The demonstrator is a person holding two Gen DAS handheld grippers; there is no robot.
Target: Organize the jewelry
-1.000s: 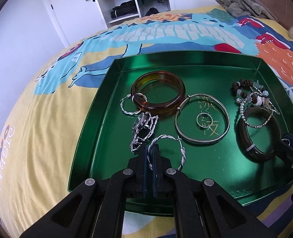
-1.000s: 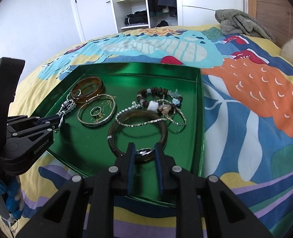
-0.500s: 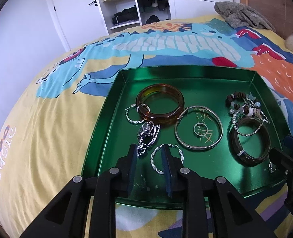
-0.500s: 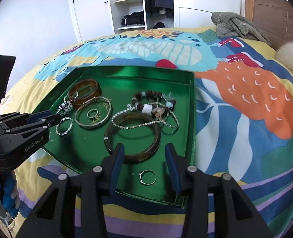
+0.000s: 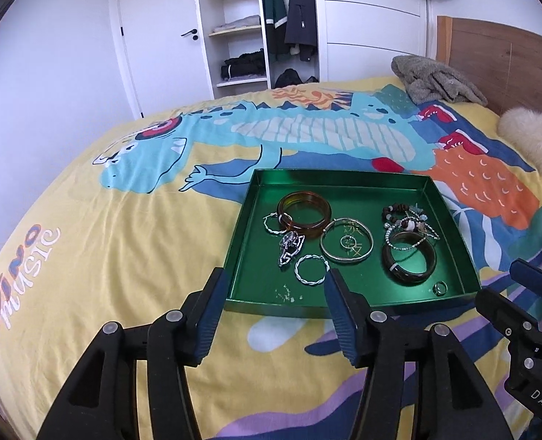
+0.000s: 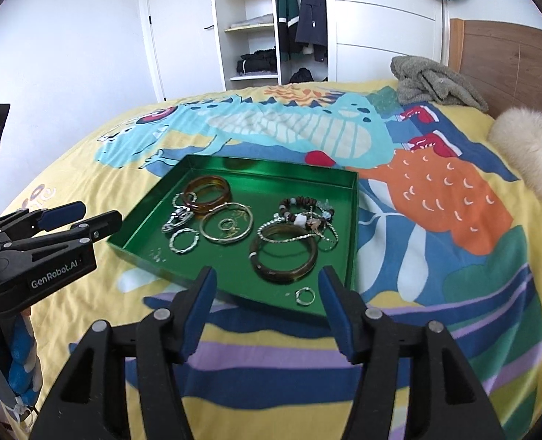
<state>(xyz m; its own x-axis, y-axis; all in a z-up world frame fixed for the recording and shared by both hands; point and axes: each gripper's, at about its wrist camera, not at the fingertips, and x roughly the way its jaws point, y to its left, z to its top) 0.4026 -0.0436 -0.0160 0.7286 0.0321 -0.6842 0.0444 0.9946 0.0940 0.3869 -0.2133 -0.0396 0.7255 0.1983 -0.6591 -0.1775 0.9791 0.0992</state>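
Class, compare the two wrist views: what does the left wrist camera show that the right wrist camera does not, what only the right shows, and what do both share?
Only the left wrist view shows the "DINO music" lettering on the bedspread in full.

Only the right wrist view shows the blue-and-white cloth hanging at its left edge.

Both show the green tray on the bed, the amber bangle, the dark bangle, the small ring and the open wardrobe. Both grippers are empty, jaws opening.

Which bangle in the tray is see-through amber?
The amber bangle at the tray's far left; the dark brown bangle at near right is opaque.
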